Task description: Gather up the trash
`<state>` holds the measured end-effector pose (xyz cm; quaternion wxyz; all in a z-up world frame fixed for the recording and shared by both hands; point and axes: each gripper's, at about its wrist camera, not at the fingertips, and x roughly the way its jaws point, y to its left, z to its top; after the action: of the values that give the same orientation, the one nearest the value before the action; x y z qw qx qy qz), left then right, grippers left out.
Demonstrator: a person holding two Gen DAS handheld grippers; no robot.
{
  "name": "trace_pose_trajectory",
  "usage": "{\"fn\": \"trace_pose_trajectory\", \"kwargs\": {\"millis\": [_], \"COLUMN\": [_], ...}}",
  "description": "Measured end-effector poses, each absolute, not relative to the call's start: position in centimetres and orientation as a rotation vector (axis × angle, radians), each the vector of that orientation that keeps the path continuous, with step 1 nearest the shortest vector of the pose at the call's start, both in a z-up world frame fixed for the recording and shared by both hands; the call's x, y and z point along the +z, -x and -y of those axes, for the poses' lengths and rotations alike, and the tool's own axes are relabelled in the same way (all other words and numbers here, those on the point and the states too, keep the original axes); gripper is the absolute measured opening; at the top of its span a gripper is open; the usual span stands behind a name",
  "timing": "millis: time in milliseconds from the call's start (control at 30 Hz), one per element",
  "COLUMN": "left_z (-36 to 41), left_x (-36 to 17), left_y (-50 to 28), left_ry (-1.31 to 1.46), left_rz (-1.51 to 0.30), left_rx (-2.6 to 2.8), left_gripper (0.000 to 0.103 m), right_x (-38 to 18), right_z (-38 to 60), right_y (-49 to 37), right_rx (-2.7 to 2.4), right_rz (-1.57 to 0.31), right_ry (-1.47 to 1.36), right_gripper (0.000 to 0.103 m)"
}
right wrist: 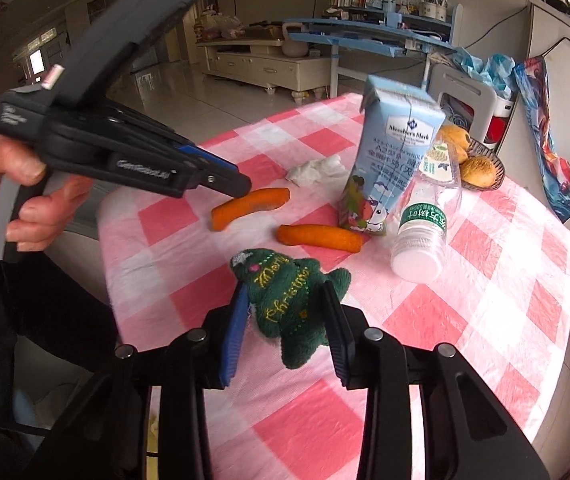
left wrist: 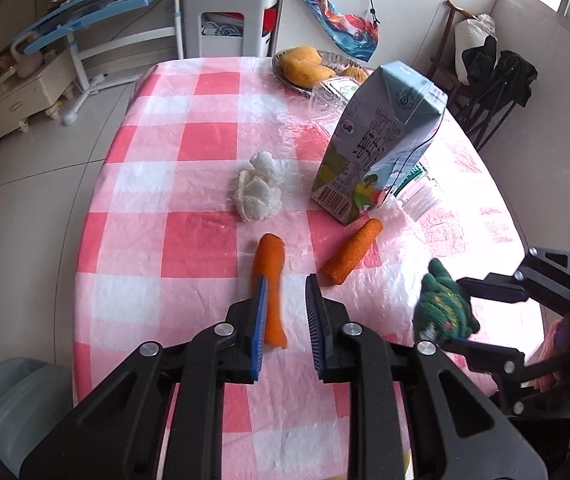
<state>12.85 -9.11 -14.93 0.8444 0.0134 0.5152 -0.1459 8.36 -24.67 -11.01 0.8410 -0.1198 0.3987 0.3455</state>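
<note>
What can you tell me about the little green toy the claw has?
The green toy is a small plush Christmas tree, knitted and fuzzy-looking, dark green with "Merry Christmas" stitched on it in yellow thread and a tiny pink dot near its top. A bit of white fluff shows at its lower edge. It sits tilted between the two blue-padded fingers of the right claw, which touch it on both sides, above the pink and white checked tablecloth. Whether it also touches the cloth cannot be told.
</note>
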Motion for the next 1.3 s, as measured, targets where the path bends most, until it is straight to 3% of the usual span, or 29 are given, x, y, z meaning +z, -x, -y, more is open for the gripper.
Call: {"fn": "trace_pose_trajectory", "kwargs": {"millis": [333, 467, 533, 667, 767, 1133, 1167, 1233, 1267, 1300], "left_z": [9.2, 8.9, 8.9, 7.7, 6.0, 8.1, 8.0, 7.6, 7.6, 7.5], "left_x": [-16.8, -17.6, -17.9, -17.1, -15.9, -19.0, -19.0, -18.7, -18.7, -18.5], "left_y": [-12.1, -12.5, -12.8, -13.2, -13.4, -15.3, -15.3, -15.6, -15.6, -15.6], "left_ry": [-0.077, -0.077, -0.086, -0.093, -0.056, -0.297, -0.287, -0.253, -0.256, -0.251], "left_rz": [-1.139, -1.15, -1.155, -1.138, -1.121, -1.108, -1.09, -1.098, -1.099, -1.099], "left_rx": [-0.263, -0.231, -0.213, -0.216, -0.226, -0.156, -0.155, -0.157, -0.151, -0.148], "left_gripper": [0.017, 0.039, 0.043, 0.045, 0.051, 0.053, 0.052, 0.036, 0.023, 0.019], "right_x": [-10.8, -12.2, -13.3, -15.3, -16.1, -14.6, -14.5, -14.4, -14.3, -14.1], "right_z": [22.2, 20.2, 19.3, 18.0, 18.0, 20.3, 20.3, 20.4, 20.5, 20.7], "right_y": [-2.5, 0.2, 1.5, 2.8, 2.6, 2.2, 2.1, 1.8, 1.5, 1.2], "right_rx": [0.973, 1.092, 1.146, 1.196, 1.177, 1.092, 1.088, 1.077, 1.069, 1.059], "right_rz": [-0.88, -0.951, -0.996, -1.076, -1.104, -1.024, -1.021, -1.013, -1.009, -1.004], "right_ry": [0.31, 0.379, 0.418, 0.51, 0.531, 0.519, 0.517, 0.511, 0.504, 0.494], "right_gripper": [0.037, 0.037, 0.037, 0.043, 0.058, 0.064, 0.064, 0.064, 0.064, 0.064]}}
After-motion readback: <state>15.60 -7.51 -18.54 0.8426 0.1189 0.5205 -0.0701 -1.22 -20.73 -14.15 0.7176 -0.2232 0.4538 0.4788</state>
